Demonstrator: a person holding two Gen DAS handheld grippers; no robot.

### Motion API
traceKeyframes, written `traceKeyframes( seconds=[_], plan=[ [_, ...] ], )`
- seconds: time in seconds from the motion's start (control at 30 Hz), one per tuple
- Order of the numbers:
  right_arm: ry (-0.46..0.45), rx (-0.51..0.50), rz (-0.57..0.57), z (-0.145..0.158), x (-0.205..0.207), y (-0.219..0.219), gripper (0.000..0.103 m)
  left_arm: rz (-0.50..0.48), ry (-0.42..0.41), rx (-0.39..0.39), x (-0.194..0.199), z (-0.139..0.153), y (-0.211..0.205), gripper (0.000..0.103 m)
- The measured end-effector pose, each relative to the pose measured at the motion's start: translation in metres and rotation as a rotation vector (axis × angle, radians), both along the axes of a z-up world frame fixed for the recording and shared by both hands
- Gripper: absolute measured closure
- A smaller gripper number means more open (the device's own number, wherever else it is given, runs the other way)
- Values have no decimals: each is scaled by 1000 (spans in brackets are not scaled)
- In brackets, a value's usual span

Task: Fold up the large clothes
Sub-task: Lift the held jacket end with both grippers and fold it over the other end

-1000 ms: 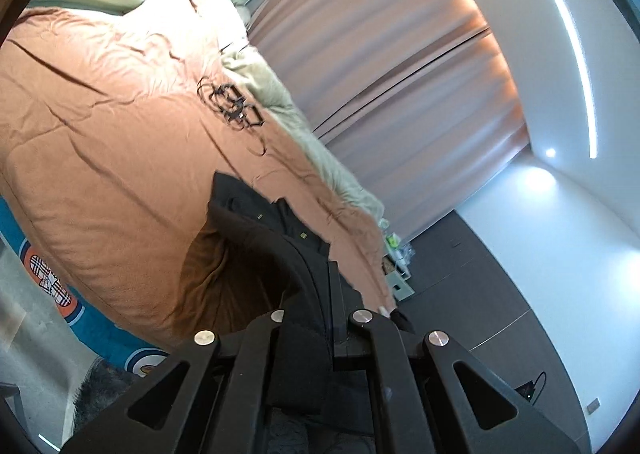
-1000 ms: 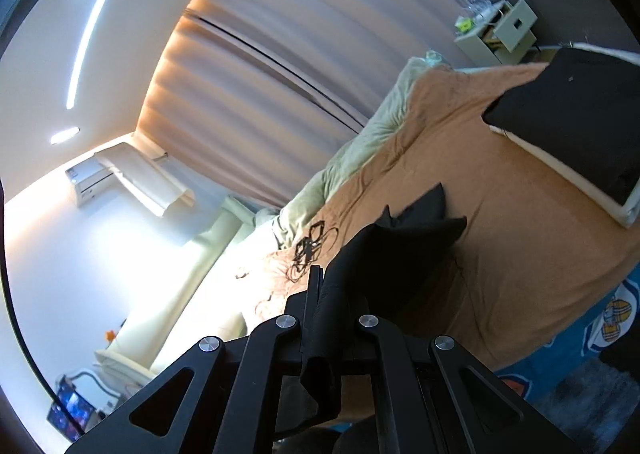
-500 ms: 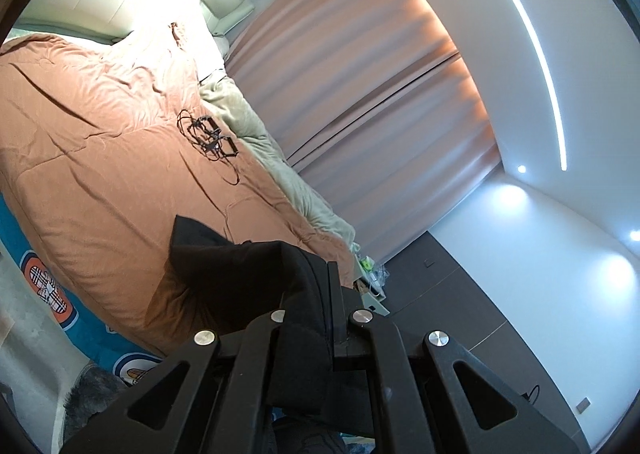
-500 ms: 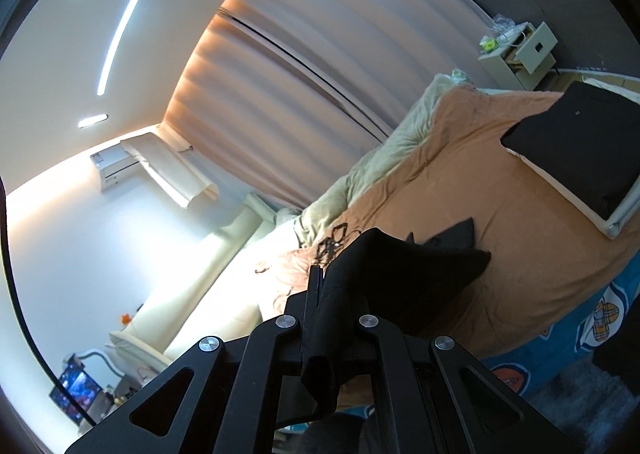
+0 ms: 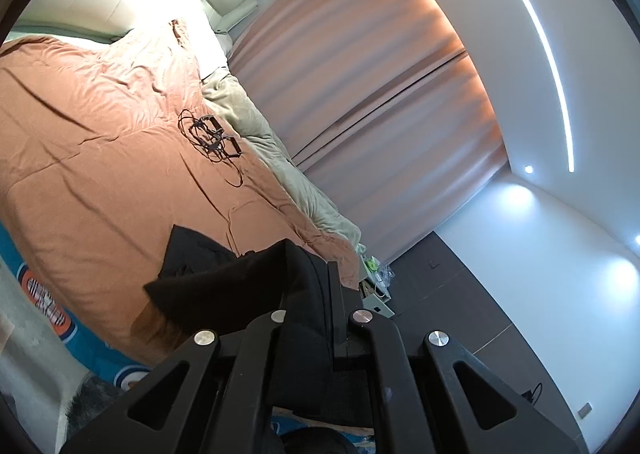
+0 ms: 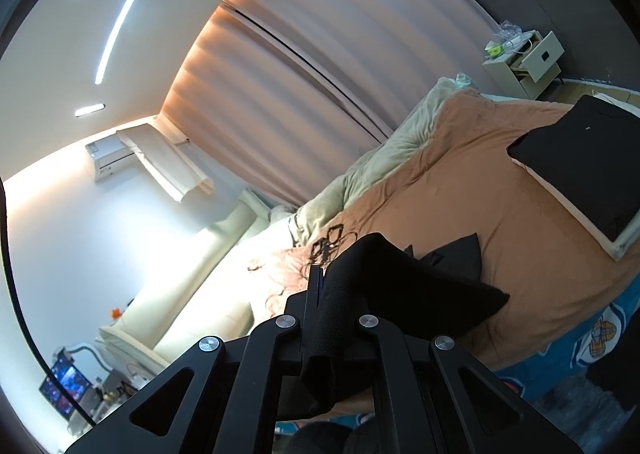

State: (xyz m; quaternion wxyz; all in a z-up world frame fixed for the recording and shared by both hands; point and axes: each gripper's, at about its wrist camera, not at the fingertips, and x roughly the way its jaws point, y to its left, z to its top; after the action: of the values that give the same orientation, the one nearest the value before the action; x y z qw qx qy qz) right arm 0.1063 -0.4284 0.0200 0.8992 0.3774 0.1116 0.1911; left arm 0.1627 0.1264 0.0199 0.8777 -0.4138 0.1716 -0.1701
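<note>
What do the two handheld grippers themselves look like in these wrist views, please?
The left gripper and right gripper look alike: matte black, angular linkage arms with triangular cut-outs, round silver pivot bolts, and thin, flat black fingers. No cables, markings, sleeves or hands show.

Matt cloth and matt black plastic

Black garment [image 6: 404,286]: matt knit cloth; bedspread [image 5: 100,157]: soft, creased orange fabric; fingers [image 6: 316,286]: smooth matt plastic with shiny metal rivets.
</note>
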Motion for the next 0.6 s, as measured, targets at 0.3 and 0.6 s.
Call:
traceKeyframes(
  seconds=[0.3, 0.6],
  plan=[
    [57, -20, -30, 11, 75, -9, 99, -23, 50, 42, 87, 4, -5, 98],
    [140, -168, -59, 33, 171, -3, 99, -10, 121, 96, 180, -5, -5, 98]
  ],
)
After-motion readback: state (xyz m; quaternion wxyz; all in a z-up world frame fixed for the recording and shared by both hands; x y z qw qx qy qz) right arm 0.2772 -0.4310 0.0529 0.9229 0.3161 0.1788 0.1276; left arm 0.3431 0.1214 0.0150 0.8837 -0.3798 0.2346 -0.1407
